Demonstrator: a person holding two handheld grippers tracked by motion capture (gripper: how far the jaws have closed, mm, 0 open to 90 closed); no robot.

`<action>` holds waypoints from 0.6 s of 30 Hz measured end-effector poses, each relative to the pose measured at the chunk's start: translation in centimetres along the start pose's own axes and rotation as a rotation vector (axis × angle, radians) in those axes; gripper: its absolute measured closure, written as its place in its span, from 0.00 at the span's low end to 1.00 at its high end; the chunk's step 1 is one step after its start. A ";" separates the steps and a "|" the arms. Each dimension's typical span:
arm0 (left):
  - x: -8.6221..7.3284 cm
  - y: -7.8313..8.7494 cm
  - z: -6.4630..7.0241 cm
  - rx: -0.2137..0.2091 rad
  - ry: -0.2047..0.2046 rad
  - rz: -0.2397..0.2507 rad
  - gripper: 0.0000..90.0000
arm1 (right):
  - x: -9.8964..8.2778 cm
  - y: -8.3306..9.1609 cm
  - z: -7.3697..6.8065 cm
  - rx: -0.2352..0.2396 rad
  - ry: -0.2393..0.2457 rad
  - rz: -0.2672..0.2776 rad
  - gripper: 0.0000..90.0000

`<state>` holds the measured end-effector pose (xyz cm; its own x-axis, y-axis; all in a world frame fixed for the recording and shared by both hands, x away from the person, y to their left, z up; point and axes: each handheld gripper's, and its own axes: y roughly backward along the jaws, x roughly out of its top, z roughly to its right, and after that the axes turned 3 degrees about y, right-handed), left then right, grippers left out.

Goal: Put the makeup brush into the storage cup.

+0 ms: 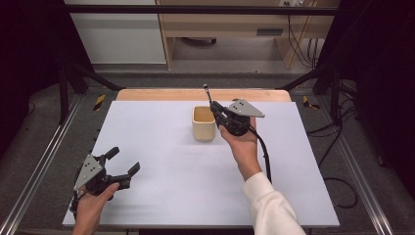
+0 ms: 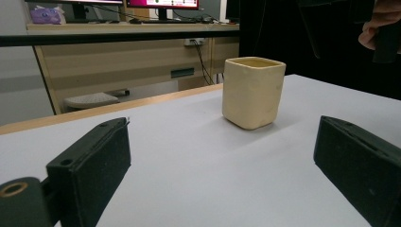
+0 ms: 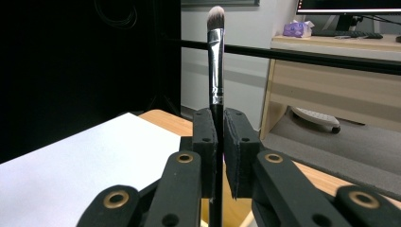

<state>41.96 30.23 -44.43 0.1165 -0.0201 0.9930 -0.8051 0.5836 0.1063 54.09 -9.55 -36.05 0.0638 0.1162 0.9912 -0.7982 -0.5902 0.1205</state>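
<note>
A cream square cup [image 1: 203, 123] [image 2: 253, 91] stands upright on the white table [image 1: 195, 166], past its middle. My right gripper [image 1: 217, 111] [image 3: 220, 142] hovers just right of the cup's rim, shut on a thin makeup brush [image 1: 208, 93] [image 3: 215, 52]. The brush stands upright with its bristle tip up and its black handle running down between the jaws. My left gripper [image 1: 126, 162] rests near the table's front left corner, open, its jaws wide apart and aimed toward the cup, nothing between them.
A wooden strip [image 1: 203, 94] edges the table's far side. Metal rails [image 1: 29, 181] run along both sides. Cables [image 1: 337, 147] lie on the floor at the right. Wooden furniture [image 1: 235, 29] stands behind the table.
</note>
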 end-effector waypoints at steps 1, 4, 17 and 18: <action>0.0 0.0 0.0 0.000 0.001 0.001 0.05 | 0.1 0.0 0.0 0.000 0.005 0.000 0.93; 0.0 0.0 0.0 -0.001 0.002 0.001 0.05 | 0.2 -0.1 0.0 0.001 0.010 0.004 0.93; 0.0 0.0 0.0 -0.004 0.003 0.006 0.04 | 0.1 -0.9 0.0 -0.002 0.011 0.015 0.93; 0.0 0.0 0.0 -0.003 0.002 0.006 0.04 | 0.0 -1.0 0.0 -0.002 0.013 0.016 0.93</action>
<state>41.93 30.22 -44.40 0.1127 -0.0150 0.9935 -0.8038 0.5865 0.1000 54.88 -9.02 -36.11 0.0433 0.1169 0.9922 -0.8004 -0.5903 0.1045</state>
